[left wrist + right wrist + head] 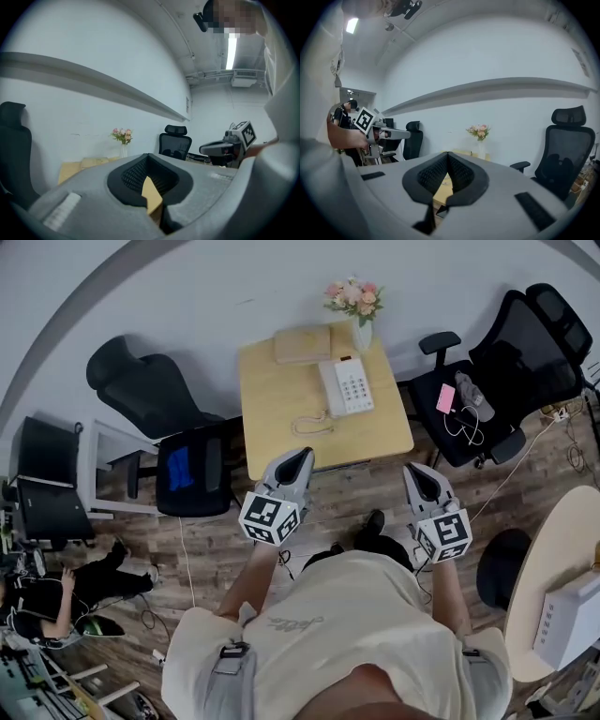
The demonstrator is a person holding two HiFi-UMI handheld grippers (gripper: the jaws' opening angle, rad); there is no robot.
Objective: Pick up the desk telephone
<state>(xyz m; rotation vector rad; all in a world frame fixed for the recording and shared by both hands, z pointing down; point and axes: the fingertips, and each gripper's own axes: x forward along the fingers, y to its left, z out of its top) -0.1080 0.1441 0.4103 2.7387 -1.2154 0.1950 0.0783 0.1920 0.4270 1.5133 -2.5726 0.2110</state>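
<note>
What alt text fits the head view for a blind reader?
Seen from above, a person holds the left tool and right tool, both shut and empty, short of a wooden desk bearing a white telephone, flower vase and tan box.

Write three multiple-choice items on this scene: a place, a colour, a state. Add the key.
1. Where is the desk telephone?
A. On the wooden table, near the flower vase
B. On a chair seat
C. On the floor

2. What colour is the small flat thing on the seat of the chair at the head view's right?
A. Green
B. Yellow
C. Pink

3. How do the left tongs and right tongs stand?
A. Wide open
B. Shut, empty
C. Shut on the telephone

Key: 1 A, it sits on the tabletop; 2 C, it shows pink against the black seat; 3 B, both gripper views show jaws together, nothing between.
</note>
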